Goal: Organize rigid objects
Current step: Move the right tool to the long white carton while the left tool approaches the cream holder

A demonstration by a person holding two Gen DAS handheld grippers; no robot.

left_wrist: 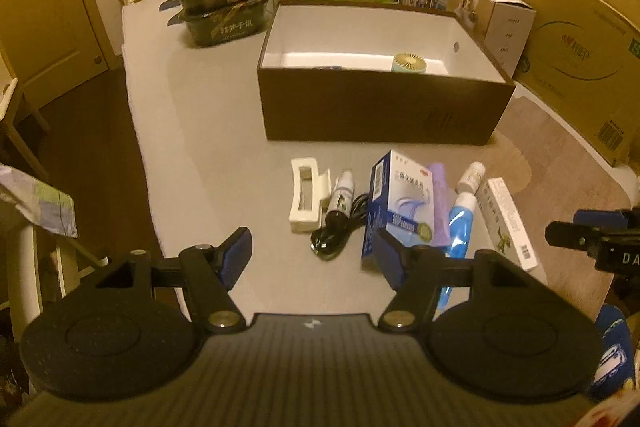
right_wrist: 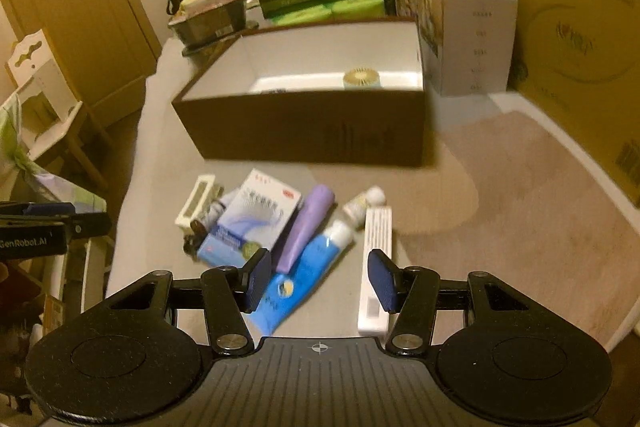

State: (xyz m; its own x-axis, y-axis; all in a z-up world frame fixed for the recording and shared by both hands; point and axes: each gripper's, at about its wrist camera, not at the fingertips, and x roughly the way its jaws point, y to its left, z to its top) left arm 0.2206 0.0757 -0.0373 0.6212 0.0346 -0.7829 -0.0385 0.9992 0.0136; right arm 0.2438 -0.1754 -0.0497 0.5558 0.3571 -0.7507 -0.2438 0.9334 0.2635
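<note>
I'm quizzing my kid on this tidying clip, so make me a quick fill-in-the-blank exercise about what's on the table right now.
1. The small round fan lies inside the brown ____.
2. The purple tube lies between the blue tube and the blue-and-white ____.
3. Both the left tongs and the right tongs are ____, holding nothing.
4. The black cable lies beside the small dark ____.

Missing words: box; carton; open; bottle
</note>
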